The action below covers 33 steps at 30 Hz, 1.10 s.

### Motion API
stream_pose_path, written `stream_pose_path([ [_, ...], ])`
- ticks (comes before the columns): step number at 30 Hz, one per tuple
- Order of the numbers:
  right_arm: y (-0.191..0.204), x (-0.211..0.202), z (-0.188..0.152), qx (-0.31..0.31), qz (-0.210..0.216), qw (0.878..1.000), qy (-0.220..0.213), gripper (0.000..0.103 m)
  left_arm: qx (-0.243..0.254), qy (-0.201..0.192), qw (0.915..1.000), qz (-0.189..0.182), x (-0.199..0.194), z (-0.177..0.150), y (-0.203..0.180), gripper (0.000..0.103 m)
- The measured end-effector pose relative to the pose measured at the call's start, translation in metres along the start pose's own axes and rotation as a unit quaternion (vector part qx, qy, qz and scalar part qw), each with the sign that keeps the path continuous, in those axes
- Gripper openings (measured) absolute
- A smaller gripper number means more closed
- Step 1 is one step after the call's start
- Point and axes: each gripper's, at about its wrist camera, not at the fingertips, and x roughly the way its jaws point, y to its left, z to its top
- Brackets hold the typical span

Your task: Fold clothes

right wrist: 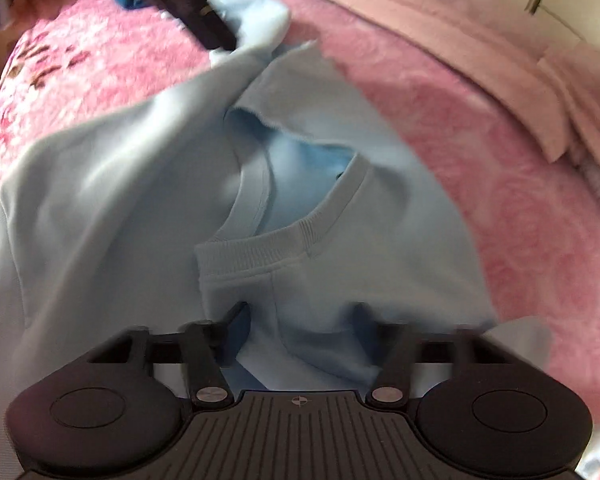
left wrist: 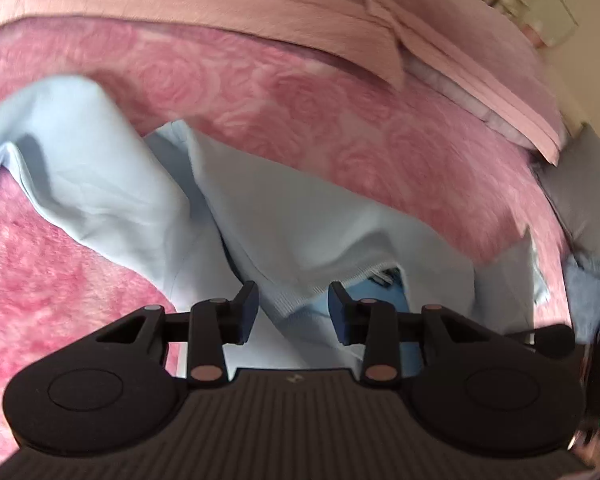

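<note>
A light blue sweatshirt (left wrist: 280, 216) lies rumpled on a pink rose-patterned blanket (left wrist: 300, 100). My left gripper (left wrist: 294, 306) hangs just above it, jaws open, and a ribbed edge (left wrist: 328, 284) of the cloth runs between the fingers. In the right wrist view the sweatshirt (right wrist: 120, 200) shows its ribbed neckline (right wrist: 260, 248) facing me. My right gripper (right wrist: 302, 316) is open low over the fabric just below that neckline, with cloth bunched between its spread fingers. The left gripper's dark body (right wrist: 192, 4) reaches to a raised corner of the cloth at the top left.
A folded pink cover (left wrist: 220, 0) runs along the far side of the bed. A grey pillow (left wrist: 592, 192) and a blue-grey cloth (left wrist: 588, 292) sit at the right edge. Bare pink blanket (right wrist: 520, 200) spreads to the right of the sweatshirt.
</note>
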Motion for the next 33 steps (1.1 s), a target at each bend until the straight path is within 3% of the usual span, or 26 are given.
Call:
stream_pose_path([
  [4,-0.030,-0.026,0.010,0.065,0.010,0.997,-0.046,0.002,-0.001,-0.001,1.0000,0.000,0.002,0.013,0.009,0.033],
  [7,-0.089,-0.055,0.026,0.128,-0.055,0.985,-0.098,0.002,0.016,-0.011,0.9998,0.006,0.006,0.030,0.010,0.033],
  [10,-0.163,-0.071,0.039,0.202,-0.160,0.957,-0.135,0.002,0.058,-0.023,0.9978,0.022,0.021,0.049,0.004,0.033],
  [12,-0.215,-0.067,0.038,0.276,-0.209,0.928,-0.138,0.003,0.092,-0.027,0.9947,0.036,0.034,0.060,-0.001,0.033],
  [15,-0.263,-0.051,0.023,0.364,-0.210,0.902,-0.101,0.006,0.144,-0.034,0.9874,0.057,0.053,0.077,-0.008,0.033],
  [16,-0.275,-0.047,0.016,0.389,-0.207,0.893,-0.094,0.010,0.161,-0.036,0.9842,0.064,0.060,0.083,-0.010,0.034],
  [18,-0.282,-0.049,-0.007,0.431,-0.197,0.876,-0.095,0.037,0.195,-0.040,0.9769,0.078,0.073,0.094,-0.015,0.040],
  [19,-0.283,-0.050,-0.020,0.452,-0.198,0.865,-0.091,0.057,0.212,-0.042,0.9727,0.085,0.079,0.100,-0.017,0.041],
  [22,-0.270,-0.061,-0.069,0.518,-0.227,0.821,-0.078,0.059,0.226,-0.037,0.9680,0.102,0.092,0.107,-0.017,0.040],
  [24,-0.262,-0.075,-0.107,0.571,-0.250,0.779,-0.072,0.059,0.229,-0.035,0.9671,0.105,0.097,0.110,-0.017,0.040],
  [29,-0.237,-0.116,-0.208,0.719,-0.256,0.638,-0.107,0.059,0.208,-0.025,0.9741,0.084,0.093,0.097,-0.022,0.040],
  [30,-0.235,-0.119,-0.224,0.737,-0.250,0.617,-0.118,0.059,0.199,-0.022,0.9764,0.080,0.093,0.093,-0.023,0.040],
  [32,-0.235,-0.120,-0.252,0.765,-0.231,0.585,-0.141,0.059,0.177,-0.015,0.9813,0.073,0.092,0.086,-0.024,0.040],
  [33,-0.238,-0.118,-0.260,0.773,-0.217,0.578,-0.147,0.059,0.167,-0.012,0.9835,0.069,0.091,0.083,-0.025,0.040],
])
